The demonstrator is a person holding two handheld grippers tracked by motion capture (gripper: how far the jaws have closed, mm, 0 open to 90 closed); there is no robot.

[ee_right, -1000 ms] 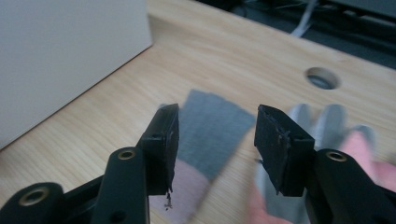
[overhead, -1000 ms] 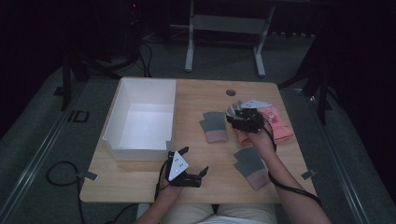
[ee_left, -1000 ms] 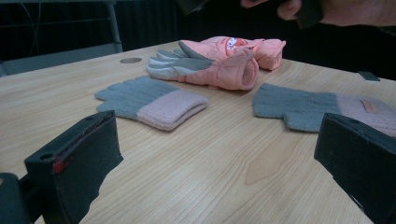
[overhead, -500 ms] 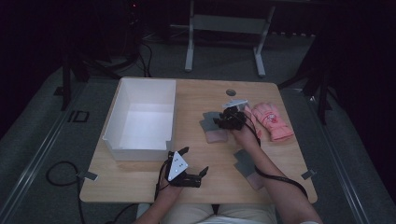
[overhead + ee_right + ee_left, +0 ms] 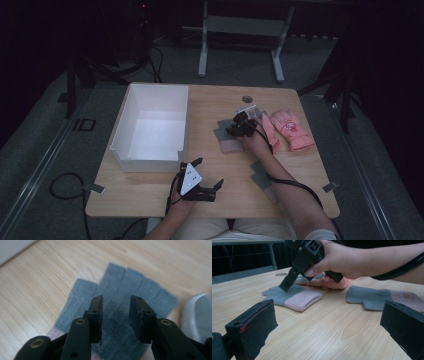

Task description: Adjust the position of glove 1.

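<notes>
Nearest the person, the left gripper rests on the table edge with its jaws spread wide and nothing between them, likely waiting its turn. Farther out, the right gripper comes down on the grey glove with the pink cuff at the table's middle; its jaws have just been closing, the knit lies between them, but they do not pinch it yet. Another grey glove lies by the right forearm, pink gloves beyond. The white box at the left holds nothing, probably meant for the gloves.
</notes>
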